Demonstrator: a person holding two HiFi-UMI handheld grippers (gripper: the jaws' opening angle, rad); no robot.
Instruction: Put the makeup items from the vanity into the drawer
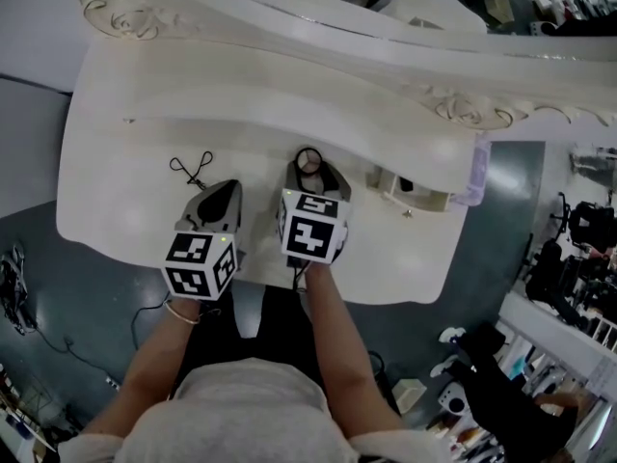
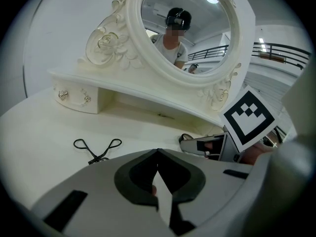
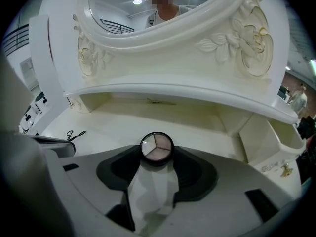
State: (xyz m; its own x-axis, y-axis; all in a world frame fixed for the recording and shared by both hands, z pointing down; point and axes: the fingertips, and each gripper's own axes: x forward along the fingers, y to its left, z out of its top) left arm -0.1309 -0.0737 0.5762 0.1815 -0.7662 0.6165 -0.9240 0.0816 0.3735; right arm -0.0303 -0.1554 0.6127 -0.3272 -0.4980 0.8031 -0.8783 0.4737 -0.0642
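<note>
A round black compact [image 3: 156, 147] with three pale shades lies on the white vanity top [image 1: 125, 191]. It sits between the fingertips of my right gripper [image 3: 156, 159]. The jaws stand wide, close beside the compact, and I see no squeeze on it. From the head view the compact [image 1: 308, 160] shows just beyond the right gripper [image 1: 310, 172]. A black eyelash curler [image 1: 193, 170] lies left of it, ahead of my left gripper [image 1: 228, 191]. The left gripper [image 2: 158, 154] hovers shut over the table. The small right drawer [image 3: 284, 149] is pulled out.
The vanity's mirror [image 2: 187, 28] and carved shelf [image 1: 289, 85] overhang the back of the top. A closed small drawer with gold knobs [image 2: 74, 97] sits at the far left. The table's front edge is by my body, and cables lie on the floor [image 1: 19, 287].
</note>
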